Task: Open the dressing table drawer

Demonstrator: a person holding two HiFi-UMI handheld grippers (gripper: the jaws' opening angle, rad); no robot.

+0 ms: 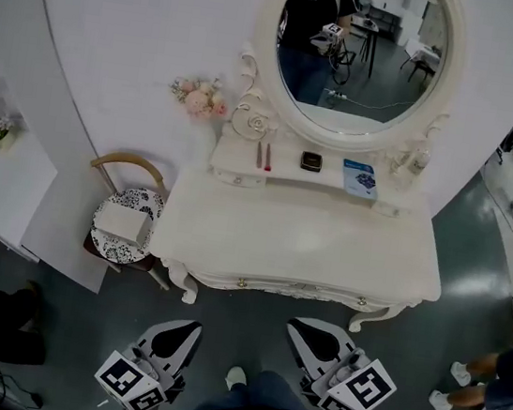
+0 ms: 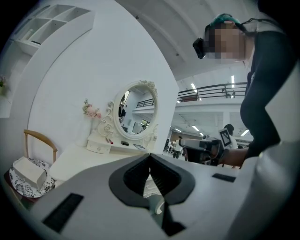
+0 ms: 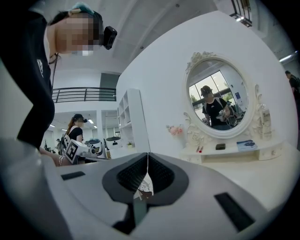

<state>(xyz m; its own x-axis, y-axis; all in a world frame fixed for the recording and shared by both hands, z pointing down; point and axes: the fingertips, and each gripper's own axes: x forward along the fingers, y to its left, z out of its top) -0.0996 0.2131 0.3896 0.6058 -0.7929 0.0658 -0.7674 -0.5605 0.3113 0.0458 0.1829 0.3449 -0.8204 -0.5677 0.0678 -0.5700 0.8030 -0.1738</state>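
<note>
- Hovering both grippers in the air on the near side of the dressing table [image 1: 299, 239], well short of touching it.
- Left gripper [image 1: 184, 329]: jaws clenched tight together, nothing in them. It points level toward the table's left half.
- Right gripper [image 1: 303, 331]: same deal, jaws pressed together and empty, aimed at the middle of the front.
- The drawer [image 1: 299, 291] is in the near front of the table, right under the top, with small gold knobs [image 1: 242, 283] along that strip. It looks pushed in flush, but the steep angle makes the seams hard to see.
- Far side of the top: a big oval mirror [image 1: 360, 43], and below it a low shelf holding a small black thing [image 1: 312, 161] and a blue card [image 1: 360, 177].
- Pink flowers [image 1: 199, 96] hang left of the mirror.
- Just left of the table is a chair [image 1: 128, 164] with a white box [image 1: 124, 223] on its seat.
</note>
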